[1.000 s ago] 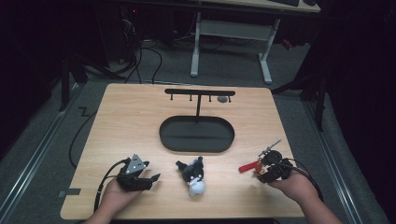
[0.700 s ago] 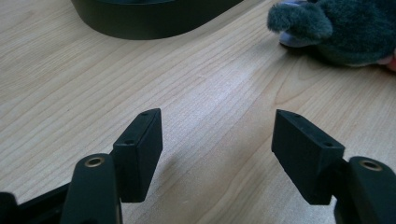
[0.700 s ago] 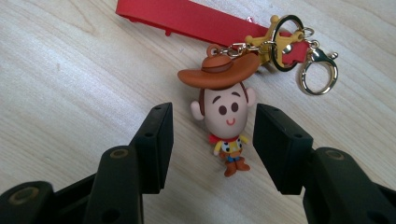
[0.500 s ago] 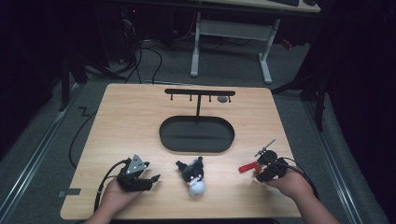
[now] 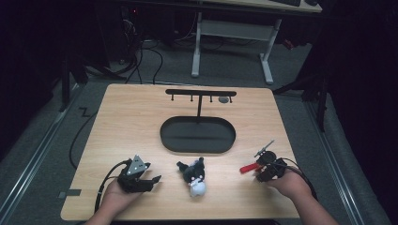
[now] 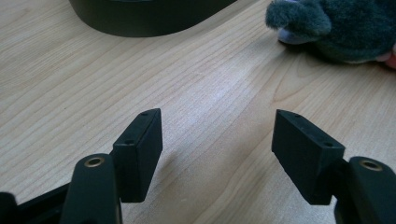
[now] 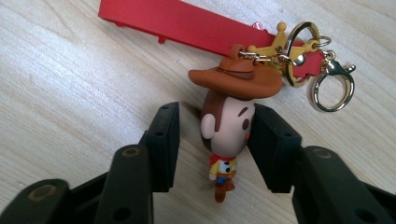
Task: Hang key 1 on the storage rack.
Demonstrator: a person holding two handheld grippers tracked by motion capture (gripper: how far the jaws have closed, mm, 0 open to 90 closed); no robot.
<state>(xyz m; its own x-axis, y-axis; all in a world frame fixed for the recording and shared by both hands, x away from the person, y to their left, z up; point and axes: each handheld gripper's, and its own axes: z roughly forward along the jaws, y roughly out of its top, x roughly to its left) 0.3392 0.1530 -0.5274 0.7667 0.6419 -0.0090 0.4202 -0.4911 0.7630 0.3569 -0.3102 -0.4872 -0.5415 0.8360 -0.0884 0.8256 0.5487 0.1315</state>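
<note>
To the right of the black oval stand base (image 5: 197, 135), near the front edge of the bench (image 5: 126, 117), the right hand-held gripper (image 5: 265, 169) lies low over a cowboy keychain figure (image 7: 228, 123). In the right gripper view its jaws have just been closing, and the figure's round head now sits between them: the right-side pad (image 7: 273, 142) touches the head, while the left-side pad (image 7: 166, 140) stands just apart from it, so the grip is narrow but not yet pressed from both sides. The figure lies flat on the wood, its brown hat pointing away from the hand-held gripper. From the hat a short chain runs to a gold star, a gold ring and clasp (image 7: 329, 84), which lie on a red strap (image 7: 187, 23) stretched across the bench just beyond the hat.

To the left of the stand base, also near the front edge, the left hand-held gripper (image 5: 149, 180) rests in the person's left hand (image 5: 115, 199). Its jaws stand wide with bare wood between them and nothing held.

Between the two hand-held grippers, just in front of the stand base, lies a small dark plush toy (image 5: 195, 174) with a white lower part; its grey fur shows at the top right of the left gripper view. A black hanger bar (image 5: 201, 93) rises on a post from the far edge of the stand base.
</note>
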